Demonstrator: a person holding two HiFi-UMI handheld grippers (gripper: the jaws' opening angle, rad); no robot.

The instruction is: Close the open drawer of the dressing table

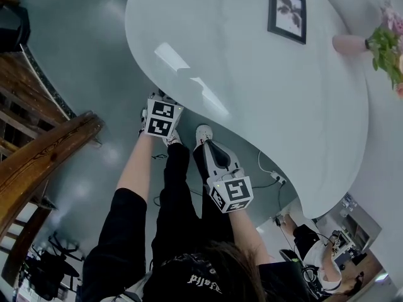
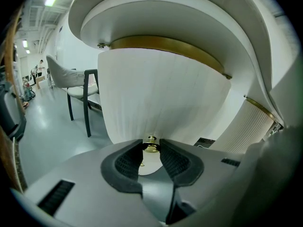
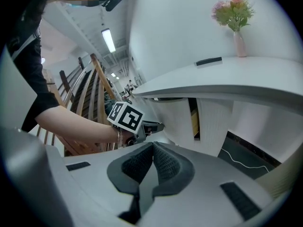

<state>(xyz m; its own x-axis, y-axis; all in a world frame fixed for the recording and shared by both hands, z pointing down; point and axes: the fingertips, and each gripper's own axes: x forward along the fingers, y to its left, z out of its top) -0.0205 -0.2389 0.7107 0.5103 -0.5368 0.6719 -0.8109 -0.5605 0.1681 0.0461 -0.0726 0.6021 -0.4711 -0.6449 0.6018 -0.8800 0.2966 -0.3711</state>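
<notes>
The white dressing table [image 1: 252, 74] has a curved top. In the left gripper view the drawer's ribbed white front [image 2: 161, 93] bulges toward me under a brass band, with a small brass knob [image 2: 151, 146] low on it. My left gripper [image 2: 151, 142] is shut on that knob, one pad against each side. From above, the left gripper [image 1: 161, 115] reaches under the table's edge, its jaws hidden. The right gripper view shows the drawer [image 3: 177, 119] pulled out, with a dark gap [image 3: 194, 119] behind its front. My right gripper [image 3: 152, 146] is shut and empty, held back from the table [image 1: 214, 150].
A framed picture [image 1: 287, 12] and a pink vase of flowers [image 1: 378, 43] sit on the table top. A wooden stair rail [image 1: 44, 150] runs at the left. A chair [image 2: 80, 91] stands beyond the drawer. A white cable [image 1: 271, 175] lies on the floor, near another person [image 1: 315, 257].
</notes>
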